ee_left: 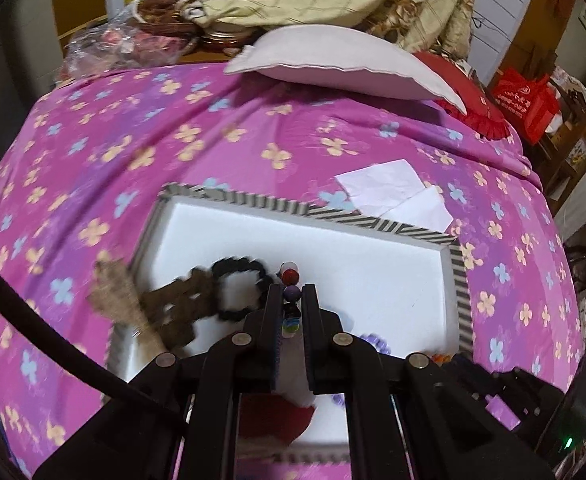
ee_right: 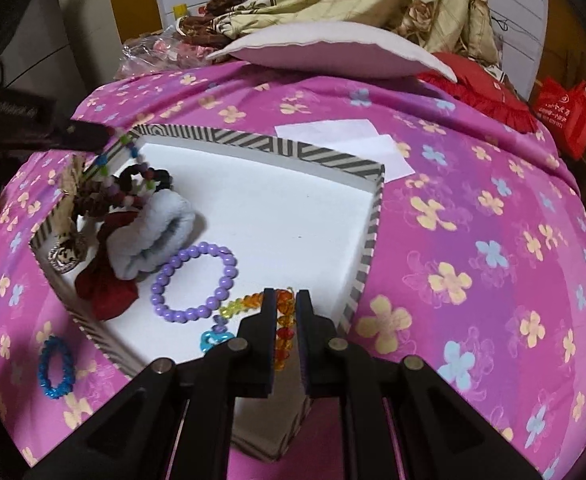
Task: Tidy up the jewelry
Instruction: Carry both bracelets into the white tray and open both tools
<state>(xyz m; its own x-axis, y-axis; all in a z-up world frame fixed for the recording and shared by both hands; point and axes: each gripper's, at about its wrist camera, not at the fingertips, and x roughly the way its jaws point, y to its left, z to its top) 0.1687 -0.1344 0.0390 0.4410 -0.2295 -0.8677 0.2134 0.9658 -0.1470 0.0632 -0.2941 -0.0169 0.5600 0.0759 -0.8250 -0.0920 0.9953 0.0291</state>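
Left gripper (ee_left: 292, 294) clamped on multicoloured bead strand (ee_left: 290, 280), dangling over striped tray (ee_left: 458, 276). Right gripper (ee_right: 286, 300) closed on orange-red bead bracelet (ee_right: 284, 322) at tray's near corner; purple bracelet (ee_right: 195, 276) lying just beside

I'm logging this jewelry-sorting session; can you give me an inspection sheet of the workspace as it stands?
Surface: bed under pink floral sheet.
Job's things: striped tray holds purple bracelet, scrunchies, dark beads; blue ring lies outside on the sheet.
Clutter: white papers behind tray.
Grippers: left gripper shut on multicoloured bead string; right gripper shut on orange bead strand.
Cables: black cable at left.
Surroundings: pillow, quilt, red bag.
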